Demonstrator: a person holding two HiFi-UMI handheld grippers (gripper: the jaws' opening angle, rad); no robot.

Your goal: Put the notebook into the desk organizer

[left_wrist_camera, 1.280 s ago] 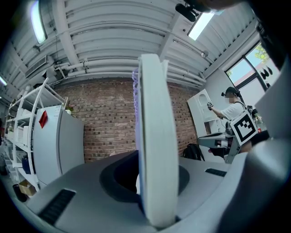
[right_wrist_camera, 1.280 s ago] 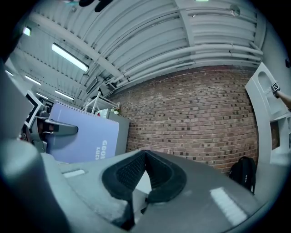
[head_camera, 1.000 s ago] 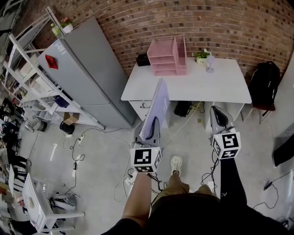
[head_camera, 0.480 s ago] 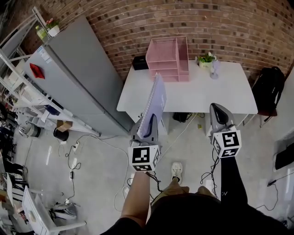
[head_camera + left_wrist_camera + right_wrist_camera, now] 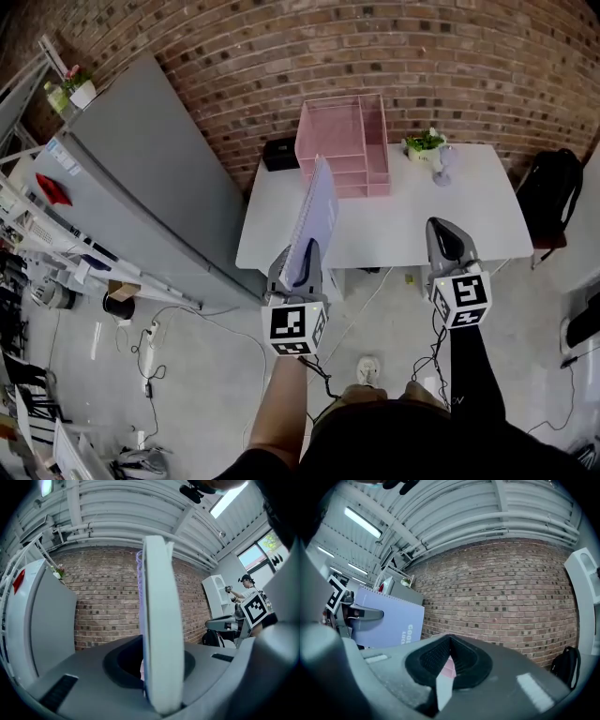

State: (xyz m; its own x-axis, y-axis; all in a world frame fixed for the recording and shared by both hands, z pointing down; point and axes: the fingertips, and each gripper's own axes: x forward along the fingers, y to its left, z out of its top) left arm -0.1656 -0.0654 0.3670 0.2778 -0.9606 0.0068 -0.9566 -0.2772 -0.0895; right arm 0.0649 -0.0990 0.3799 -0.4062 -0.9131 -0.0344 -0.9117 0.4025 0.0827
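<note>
Right, carry step, I reckon: L gripper point(image 5: 302, 265) is clamped on the notebook point(image 5: 316, 214), which stands upright on edge in the air by the desk's point(image 5: 422, 220) near side. R gripper point(image 5: 444, 242) has jaws pressed together, nothing in them. Next I'd need to reach fwd & line the notebook up w/ a slot in the pink organizer point(image 5: 343, 139) at the back. Count: 2 grippers, 1 notebook, 1 organizer.

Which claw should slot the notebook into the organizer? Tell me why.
Left. The left claw is shut on the notebook, held upright on edge, with the pink organizer on the desk ahead of it. The right claw is shut and empty, off to the right.
</note>
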